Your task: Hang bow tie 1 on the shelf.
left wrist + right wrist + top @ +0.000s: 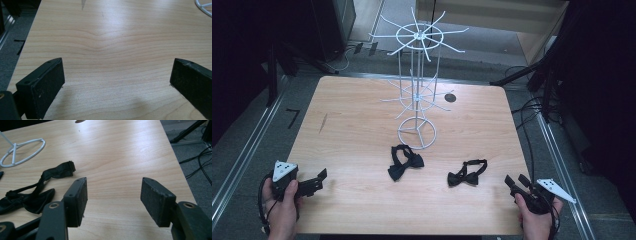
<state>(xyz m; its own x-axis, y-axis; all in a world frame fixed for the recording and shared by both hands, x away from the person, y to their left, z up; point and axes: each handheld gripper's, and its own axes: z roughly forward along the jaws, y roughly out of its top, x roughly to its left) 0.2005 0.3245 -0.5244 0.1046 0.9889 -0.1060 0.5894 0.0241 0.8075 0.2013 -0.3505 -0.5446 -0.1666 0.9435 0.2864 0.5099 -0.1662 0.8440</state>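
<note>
Near the table's near right corner the right gripper (514, 182) has its jaws apart and empty, and the closer bow tie (467, 172) lies just to its left, long axis left-right, left gripper (319, 179) much farther.

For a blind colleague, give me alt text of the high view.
Two black fabric bow ties lie on a light wooden table before a white wire display rack; open left tongs and right tongs wait at the near corners.

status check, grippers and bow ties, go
Left gripper open, right gripper open, both empty. Two bow ties flat on table, rack bare. Path clear.
</note>
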